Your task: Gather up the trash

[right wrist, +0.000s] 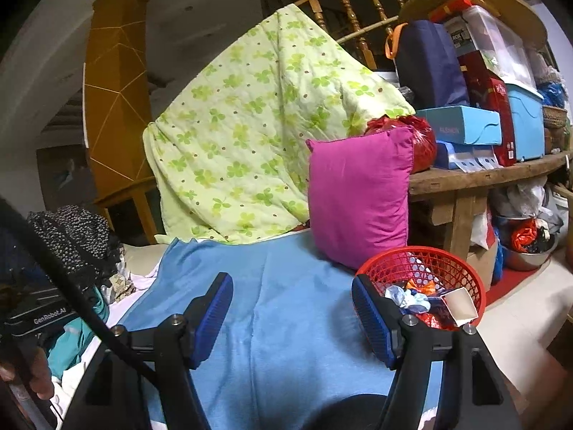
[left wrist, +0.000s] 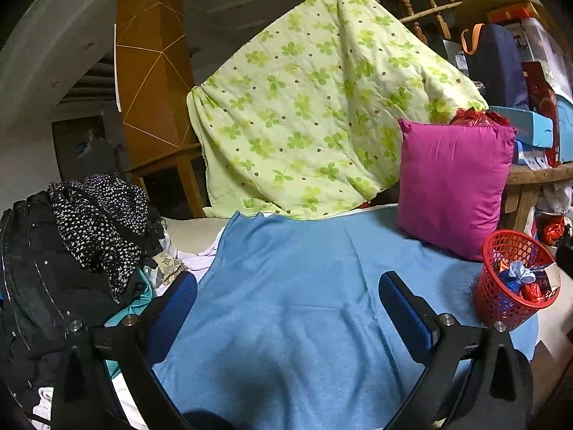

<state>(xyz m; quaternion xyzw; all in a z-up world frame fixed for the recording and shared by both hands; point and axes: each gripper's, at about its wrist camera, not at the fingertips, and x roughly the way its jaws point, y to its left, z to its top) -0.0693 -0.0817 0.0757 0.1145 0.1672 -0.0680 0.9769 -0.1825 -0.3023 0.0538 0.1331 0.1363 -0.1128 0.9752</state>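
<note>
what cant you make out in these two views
- Red basket: its deeper contents, right wrist view, buried under wrappers and blocked by a gripper finger.
- Pile of dark clothes: left wrist view, cut off by the frame edge.
- Green quilt: whatever it drapes over, both views.

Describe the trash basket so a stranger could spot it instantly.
Start at the blue sheet spread over the bed, then go to the magenta pillow standing at its far right. Just in front sits the red mesh basket, holding crumpled wrappers: the only openwork plastic container there.
</note>
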